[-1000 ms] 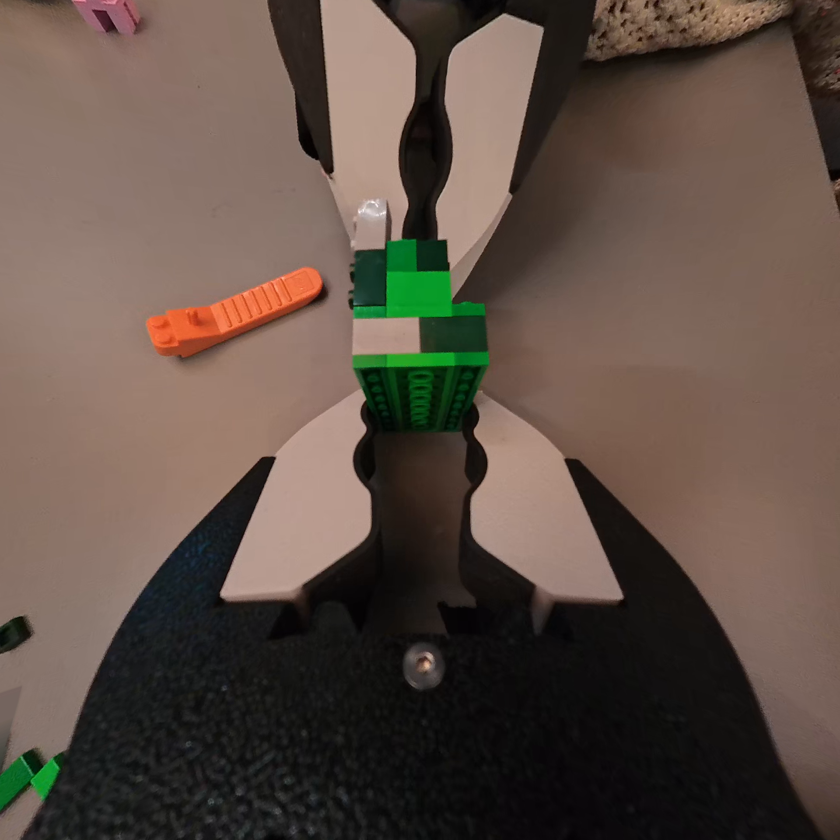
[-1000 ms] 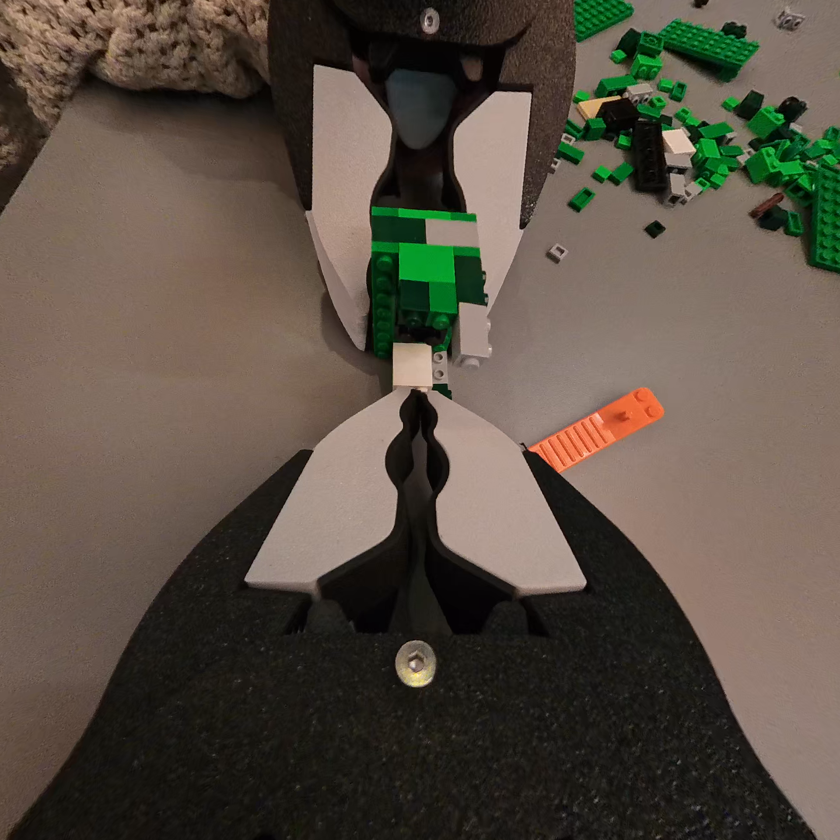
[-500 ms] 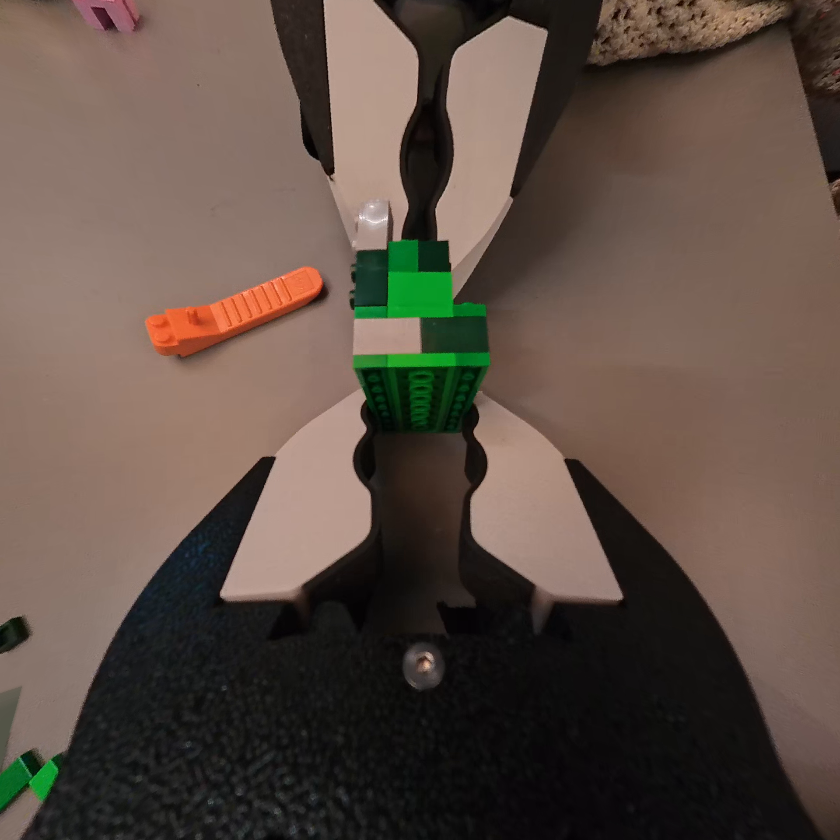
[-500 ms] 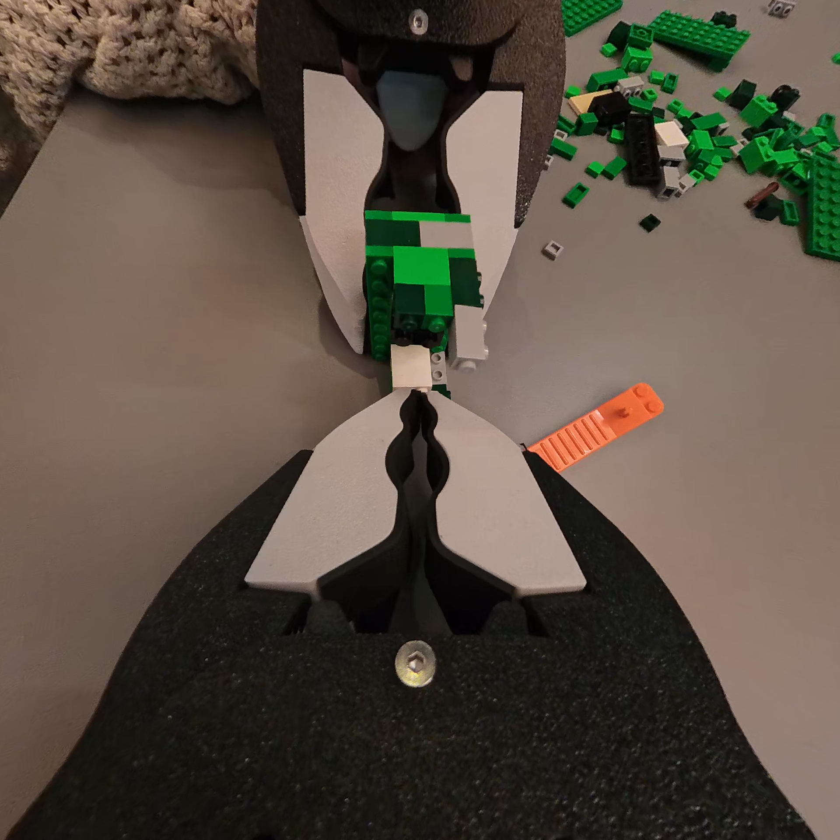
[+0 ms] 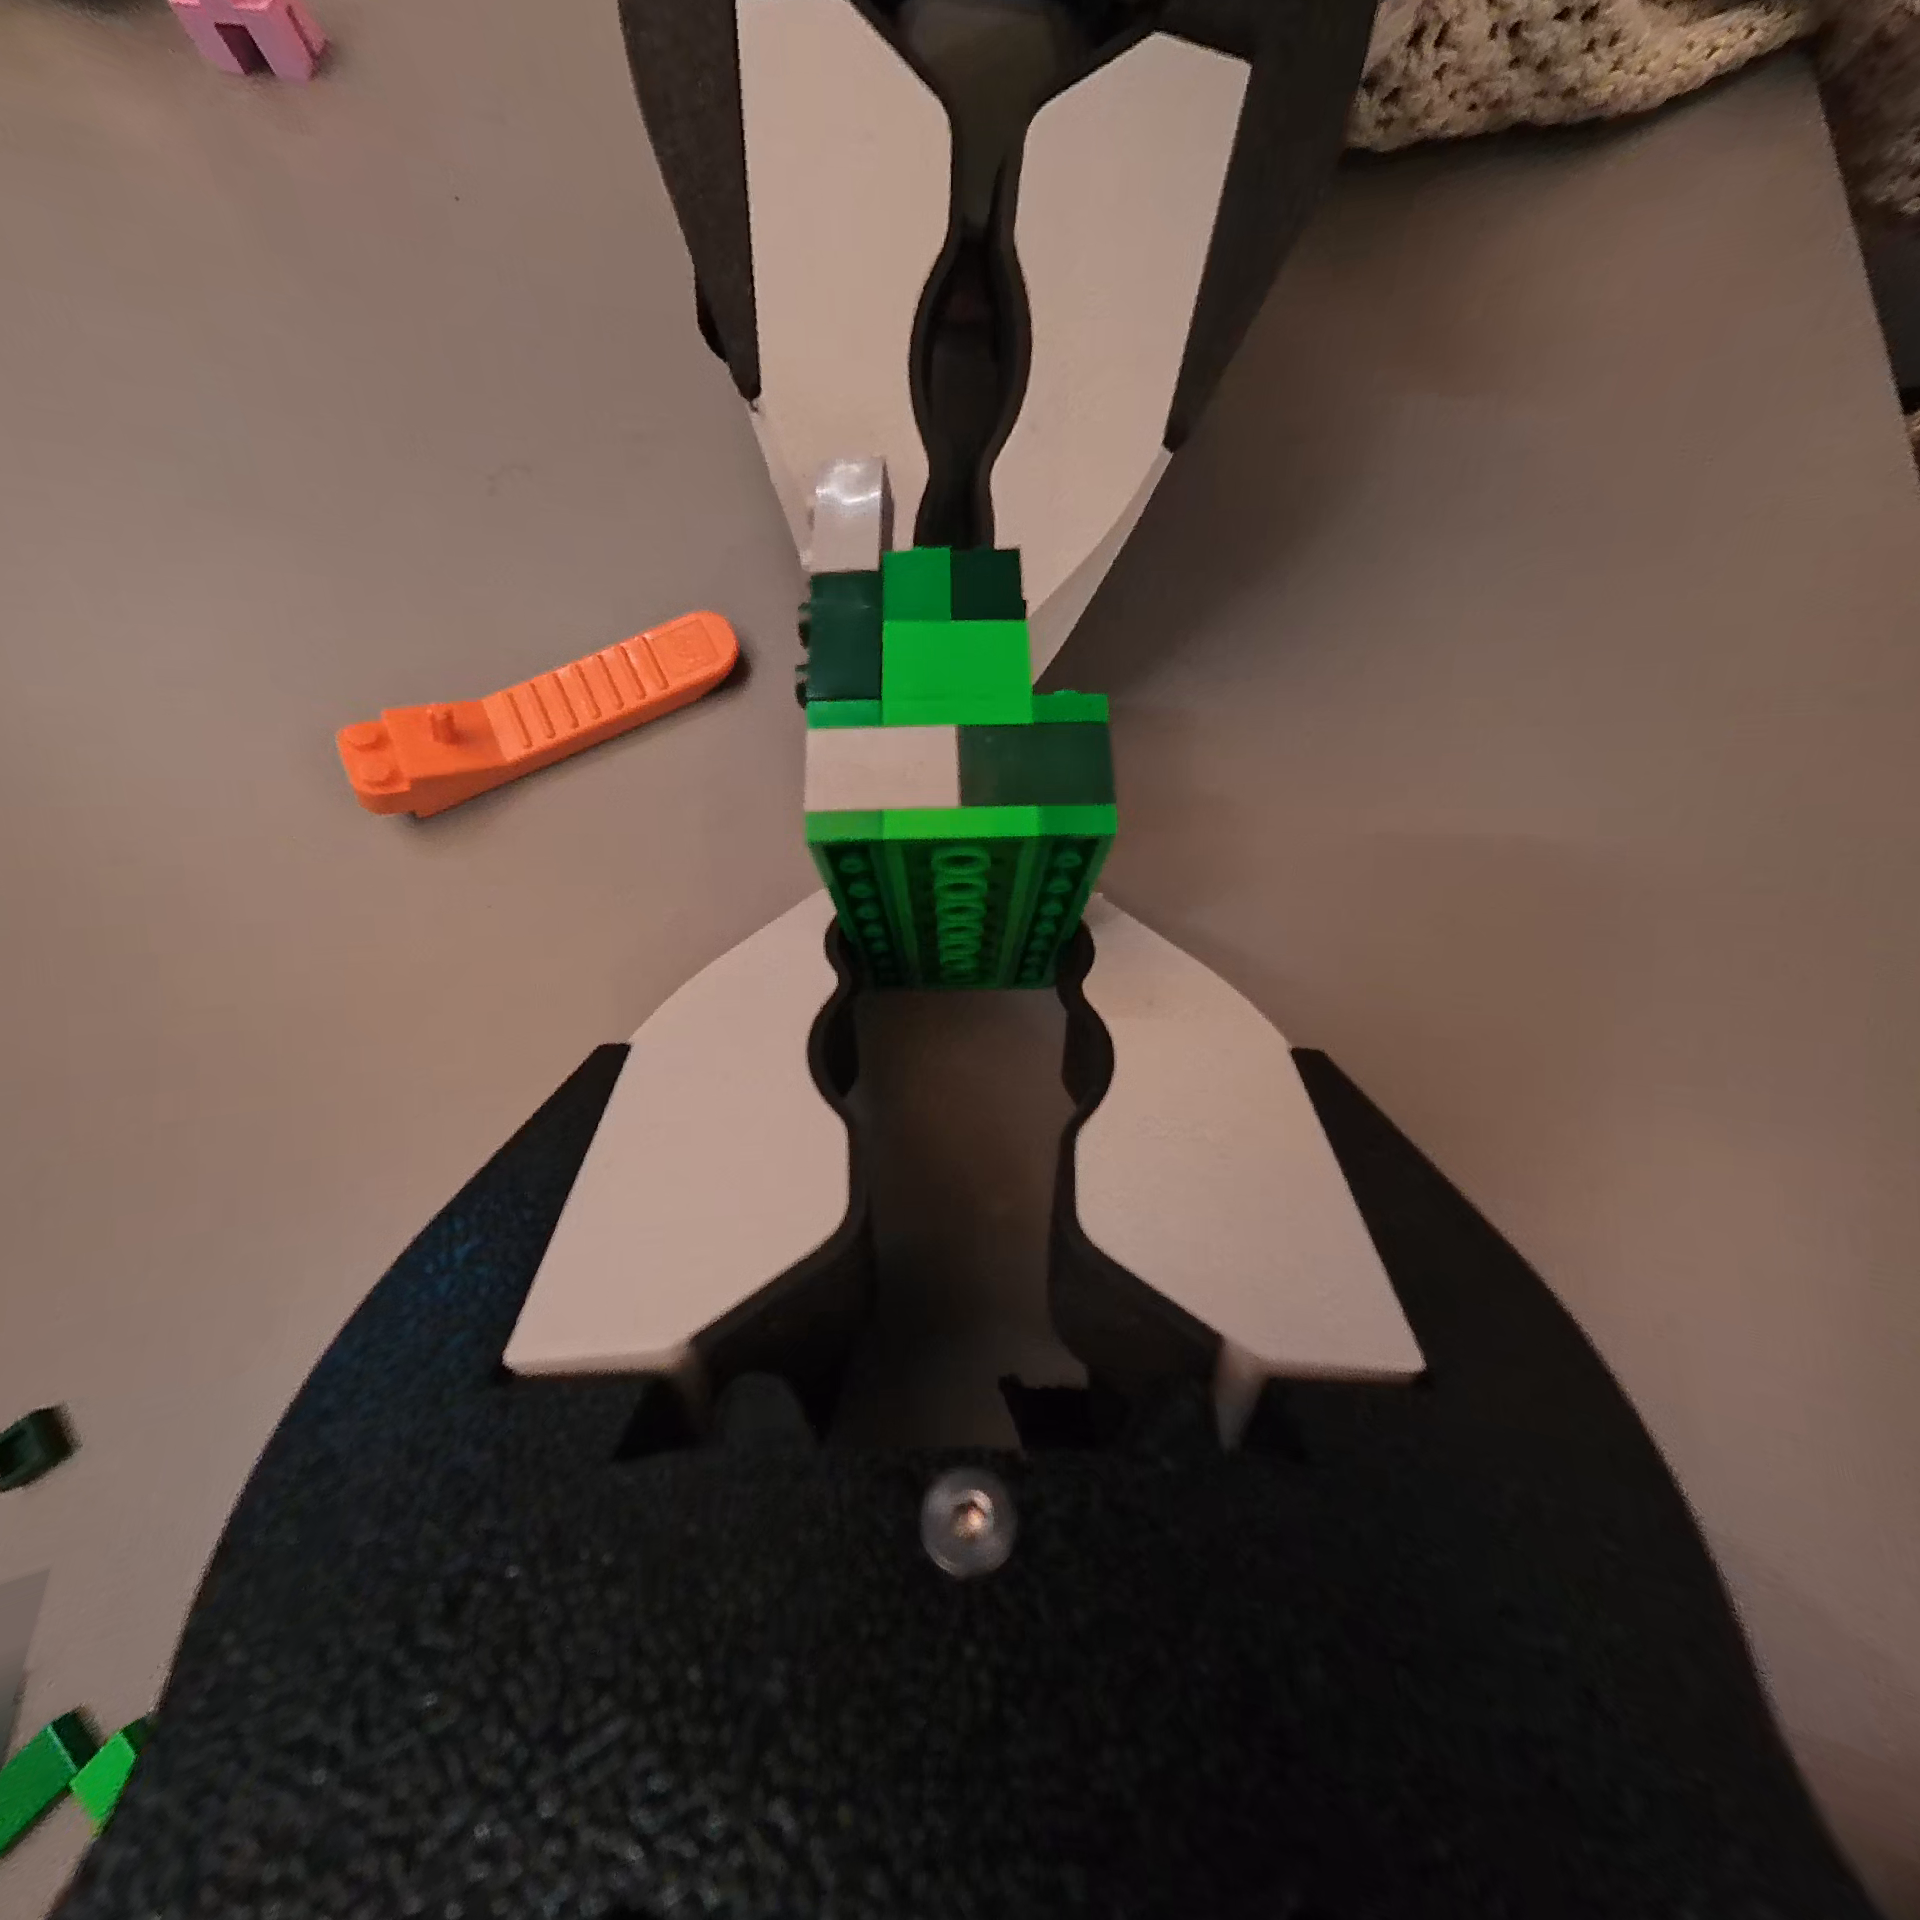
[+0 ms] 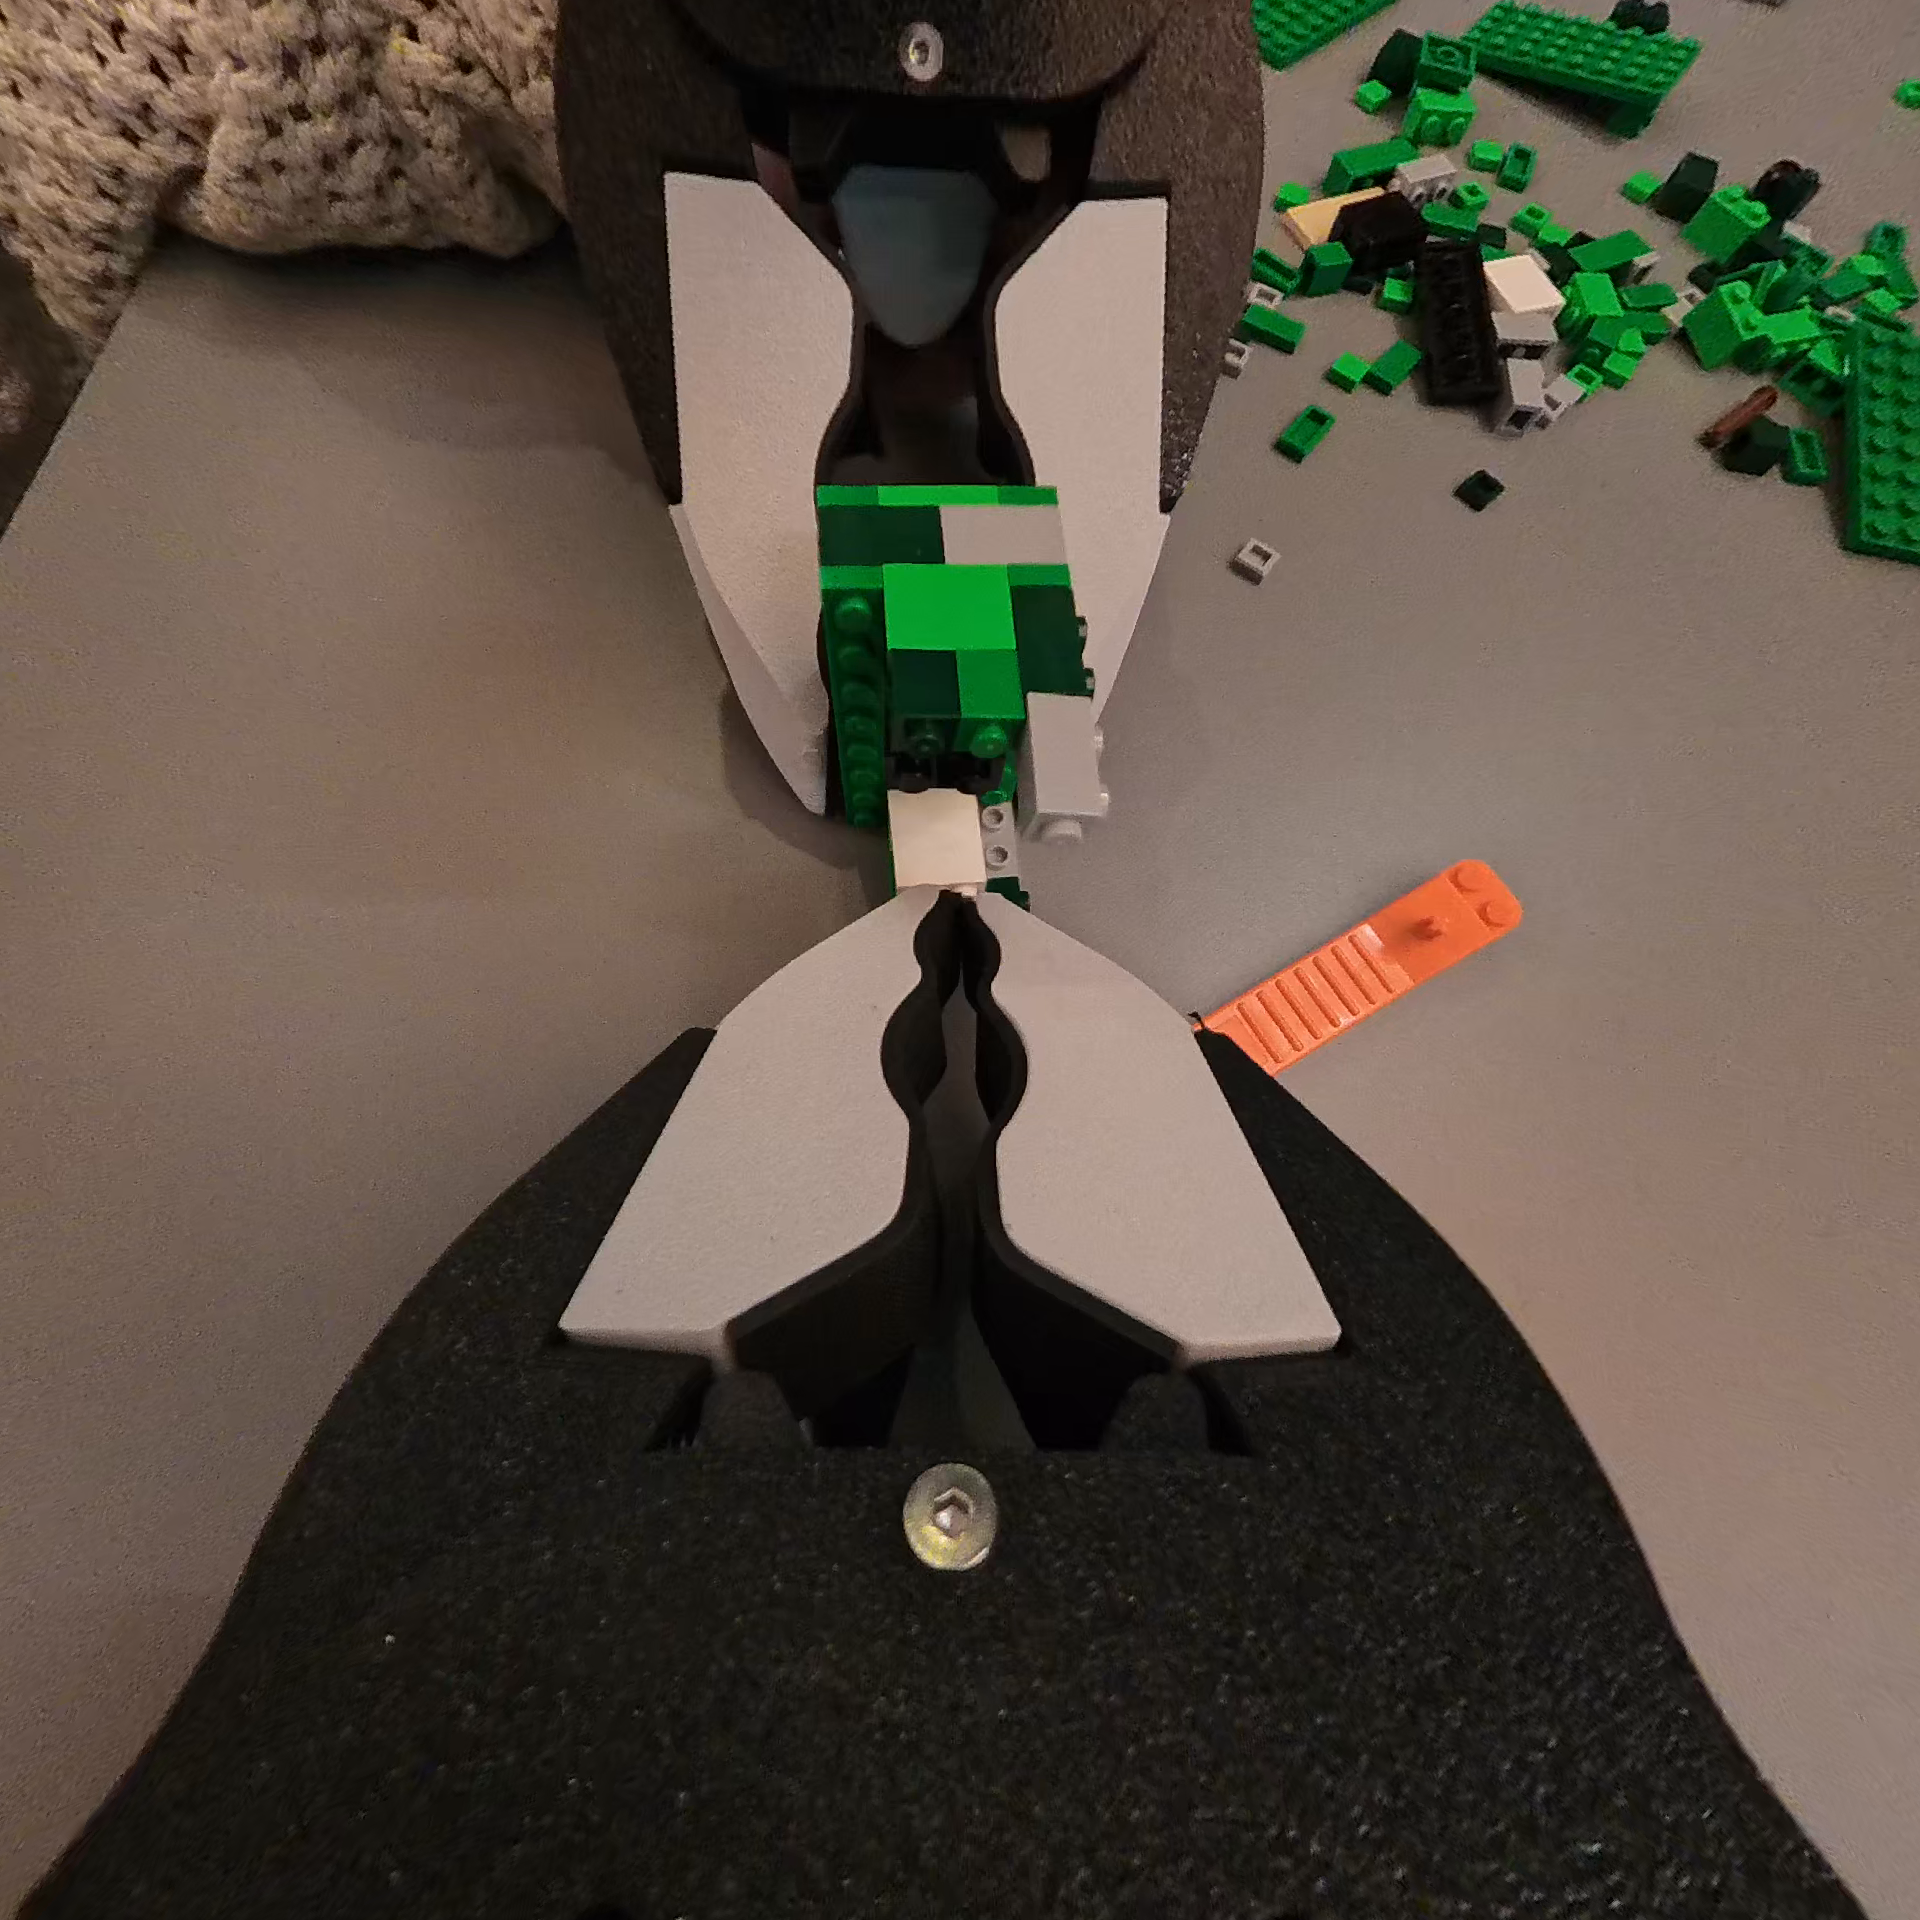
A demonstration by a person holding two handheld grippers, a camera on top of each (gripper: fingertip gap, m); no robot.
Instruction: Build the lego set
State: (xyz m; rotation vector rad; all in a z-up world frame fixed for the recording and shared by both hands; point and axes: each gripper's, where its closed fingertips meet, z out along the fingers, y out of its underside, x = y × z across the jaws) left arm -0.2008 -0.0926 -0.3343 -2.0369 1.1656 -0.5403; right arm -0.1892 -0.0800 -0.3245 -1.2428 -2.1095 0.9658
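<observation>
The two hand-held grippers meet nose to nose over the matte grey tabletop (image 6: 312, 935), with the half-built model of green, dark green and light grey plastic bricks (image 5: 956, 748) caught between them. The left gripper (image 5: 961, 961) has its pale grey fingers (image 5: 727, 1091) spread around the wide green base plate of the model and clamped against its two sides, so the studded underside of the plate faces that gripper's camera. In the right wrist view the same model (image 6: 951, 644) sits lengthwise between the far gripper's tongs, and the right gripper (image 6: 951, 899) has its own tongs pressed together on the near edge of a small white square tile (image 6: 935, 844), which lies against the end of the model; I cannot tell whether that tile is fully seated on the studs. A light grey block (image 6: 1060, 774) juts out along the model's side, just beside the tile. A flat orange plastic brick separator with a ribbed handle (image 6: 1371, 961) lies on the table near the grippers but apart from them, and it shows in the left wrist view too (image 5: 530, 717). A scattered heap of loose green, black, white and grey bricks and plates (image 6: 1579, 270) lies well off on the table. A cream crocheted blanket (image 6: 239, 114) is bunched at the table's far edge, and a small pink brick piece (image 5: 249, 36) sits at a far corner.
</observation>
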